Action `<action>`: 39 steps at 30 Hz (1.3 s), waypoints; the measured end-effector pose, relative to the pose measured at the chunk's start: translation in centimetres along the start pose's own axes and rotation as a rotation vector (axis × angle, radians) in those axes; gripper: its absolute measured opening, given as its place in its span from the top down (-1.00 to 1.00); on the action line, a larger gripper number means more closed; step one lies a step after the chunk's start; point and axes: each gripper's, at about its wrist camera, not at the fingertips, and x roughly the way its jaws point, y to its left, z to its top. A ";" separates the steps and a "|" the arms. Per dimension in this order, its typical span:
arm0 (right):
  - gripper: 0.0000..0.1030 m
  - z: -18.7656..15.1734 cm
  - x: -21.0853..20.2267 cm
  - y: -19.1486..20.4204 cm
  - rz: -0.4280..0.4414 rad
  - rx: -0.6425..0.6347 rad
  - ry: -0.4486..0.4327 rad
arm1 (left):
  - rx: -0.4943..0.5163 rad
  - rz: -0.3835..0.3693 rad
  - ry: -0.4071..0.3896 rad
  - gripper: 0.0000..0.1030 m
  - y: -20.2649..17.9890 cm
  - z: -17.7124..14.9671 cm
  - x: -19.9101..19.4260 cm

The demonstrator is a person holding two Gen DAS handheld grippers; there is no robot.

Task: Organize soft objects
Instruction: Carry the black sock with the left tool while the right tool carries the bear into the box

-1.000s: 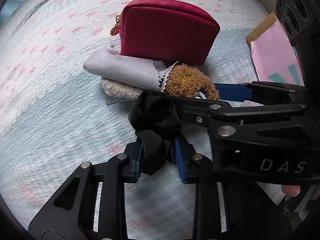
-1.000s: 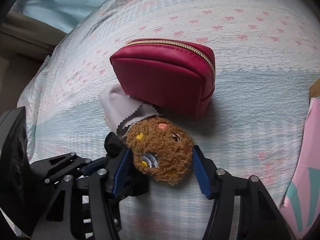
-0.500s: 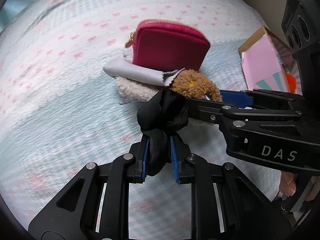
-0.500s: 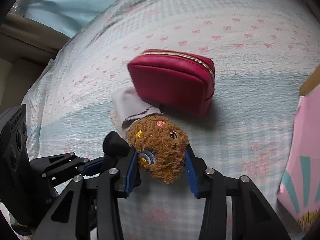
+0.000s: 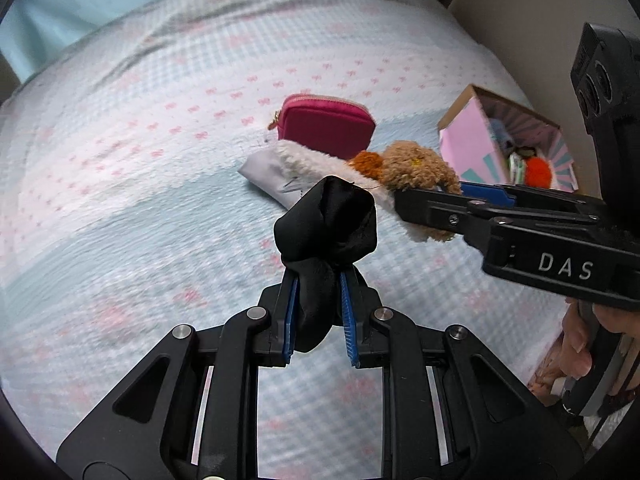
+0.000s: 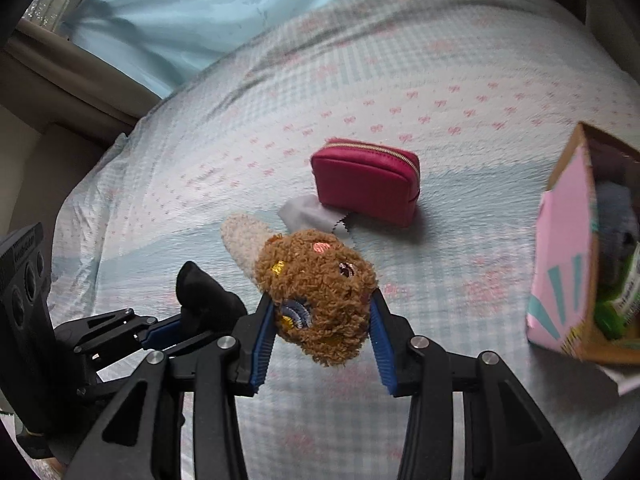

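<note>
My left gripper is shut on a crumpled black cloth, held in the air above the bed. The right gripper is shut on a brown fuzzy plush with embroidered patches. A cream fuzzy part trails from the plush toward the bed. In the left wrist view the right gripper comes in from the right with the plush. In the right wrist view the left gripper and its black cloth sit at lower left.
A red zip pouch stands on the checked bedspread, with a grey cloth lying in front of it. An open pink box with soft things inside is at the right. A blue curtain hangs behind the bed.
Both grippers have risen from the bed with their loads. The cream fuzzy part came out from under the grey cloth along with the plush. The pink box's opening has come into view.
</note>
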 end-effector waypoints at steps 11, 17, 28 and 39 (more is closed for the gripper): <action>0.22 -3.2 -10.0 2.2 -0.040 0.030 -0.130 | 0.001 0.017 -0.127 0.68 -1.8 -1.1 -9.1; 0.22 -4.1 -16.6 2.4 -0.093 0.068 -0.236 | 0.047 -0.005 -0.206 0.68 -4.4 0.6 -13.7; 0.22 -4.7 -26.8 -3.2 -0.190 0.189 -0.388 | 0.186 -0.065 -0.274 0.68 -13.6 5.7 -15.7; 0.22 -4.0 -31.8 -13.4 -0.228 0.234 -0.378 | 0.161 -0.082 -0.234 0.68 -24.0 10.1 -11.4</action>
